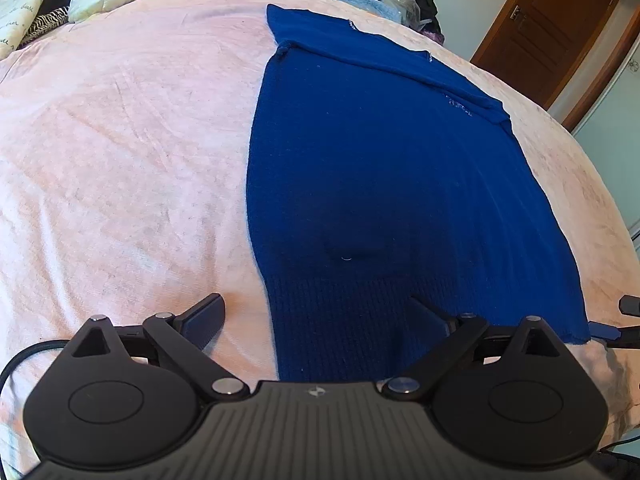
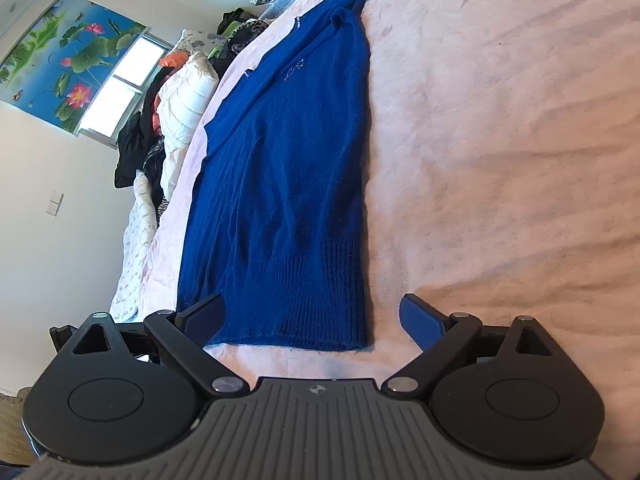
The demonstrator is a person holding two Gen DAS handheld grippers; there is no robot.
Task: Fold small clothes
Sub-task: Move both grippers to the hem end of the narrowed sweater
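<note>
Left wrist: blue knit sweater (image 1: 372, 168) flat, sleeves folded in

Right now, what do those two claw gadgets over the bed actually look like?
Both match: each claw has a grey ribbed body with a small compass-like emblem, two round black discs, black linkage arms with silver pivot pins, and dark fingers with blue pads. A black cable trails from the left one.

Two low wrist views, shared sweater (image 1: 380, 184)
</note>
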